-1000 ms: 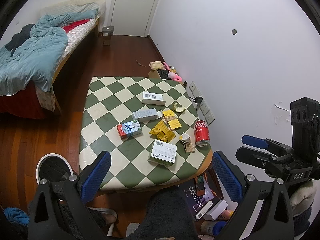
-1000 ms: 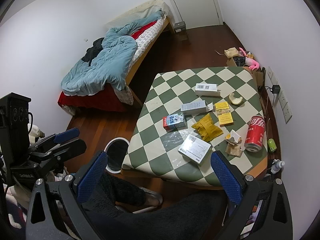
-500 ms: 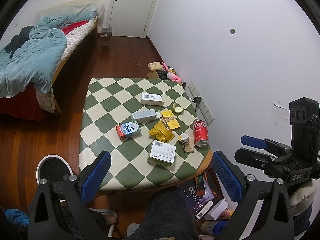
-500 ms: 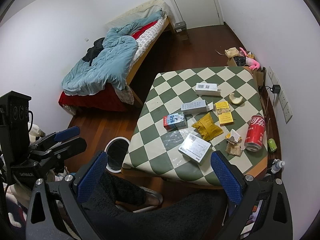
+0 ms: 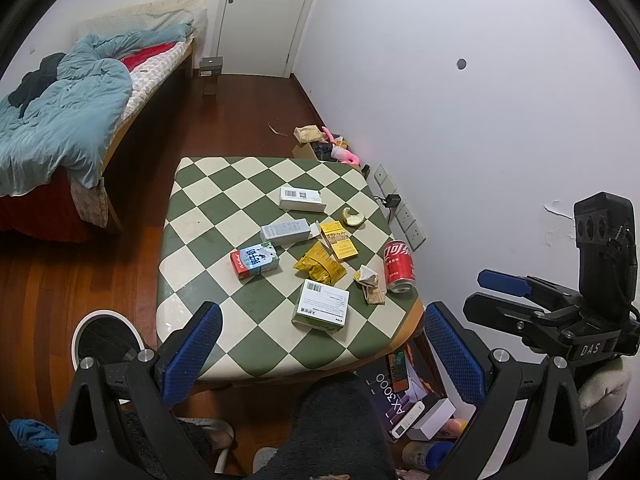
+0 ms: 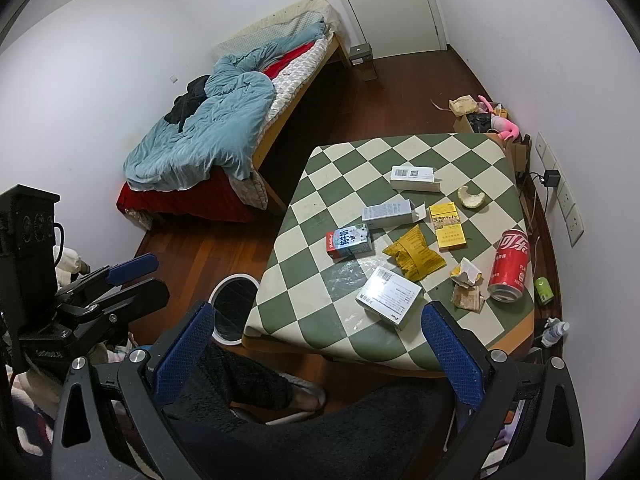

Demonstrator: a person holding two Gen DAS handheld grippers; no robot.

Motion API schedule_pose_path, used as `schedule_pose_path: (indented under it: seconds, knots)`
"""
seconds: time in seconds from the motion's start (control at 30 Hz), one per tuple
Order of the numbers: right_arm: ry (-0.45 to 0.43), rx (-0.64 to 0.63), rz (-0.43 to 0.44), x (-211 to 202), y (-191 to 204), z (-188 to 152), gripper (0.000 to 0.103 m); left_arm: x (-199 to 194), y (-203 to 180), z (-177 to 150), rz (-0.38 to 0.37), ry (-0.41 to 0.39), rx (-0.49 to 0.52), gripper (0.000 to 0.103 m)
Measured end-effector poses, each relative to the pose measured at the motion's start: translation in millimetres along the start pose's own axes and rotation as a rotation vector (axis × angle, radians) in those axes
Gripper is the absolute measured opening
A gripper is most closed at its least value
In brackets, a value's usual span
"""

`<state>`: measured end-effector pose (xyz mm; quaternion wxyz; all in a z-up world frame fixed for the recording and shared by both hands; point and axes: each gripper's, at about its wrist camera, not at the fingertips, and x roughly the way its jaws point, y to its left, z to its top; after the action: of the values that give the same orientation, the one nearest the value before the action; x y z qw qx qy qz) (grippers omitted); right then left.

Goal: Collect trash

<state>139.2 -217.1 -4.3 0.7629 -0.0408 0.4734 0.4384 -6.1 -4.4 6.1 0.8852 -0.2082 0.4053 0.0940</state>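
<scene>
Trash lies on a green-and-white checkered table (image 5: 208, 216): a red soda can (image 5: 398, 266), crumpled paper (image 5: 370, 284), a yellow wrapper (image 5: 319, 267), a blue-and-red milk carton (image 5: 254, 260), a yellow pack (image 5: 339, 240), a peel (image 5: 353, 217) and three pale boxes, the nearest (image 5: 321, 309). My left gripper (image 5: 322, 318) hovers open and empty above the table's near edge. My right gripper (image 6: 318, 316) is also open and empty, held over the near edge; from there the can (image 6: 510, 264) is at the right.
A white-rimmed bin (image 6: 234, 308) stands on the wooden floor left of the table. A bed with a blue quilt (image 6: 208, 136) fills the far left. Boxes and clutter (image 5: 328, 148) sit by the wall. A person's dark-clothed legs (image 6: 320, 436) are below.
Both views have drifted only slightly. Nothing on the table has moved, and both grippers stay open.
</scene>
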Motion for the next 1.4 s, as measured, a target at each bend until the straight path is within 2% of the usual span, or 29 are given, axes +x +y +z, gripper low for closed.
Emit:
schedule_pose_path:
  seconds: [1.2, 1.27, 1.33, 1.4]
  knots:
    - [-0.005, -0.001, 0.004, 0.1, 2.7, 0.4, 0.103, -6.1, 8.0, -0.2, 0.016, -0.016, -0.011, 0.103]
    - [-0.013, 0.009, -0.001, 2.6, 6.1, 3.7, 0.103, -1.5, 7.5, 1.8, 0.067, -0.026, -0.006, 0.103]
    - [-0.024, 0.041, -0.031, 3.1, 1.8, 6.3, 0.103, 13.9, 6.0, 5.7, 0.195, -0.041, 0.026, 0.103]
    - [-0.040, 0.070, -0.099, 5.8, -7.4, 8.3, 0.103, 35.3, 9.2, 8.4, 0.300, -0.042, 0.040, 0.103]
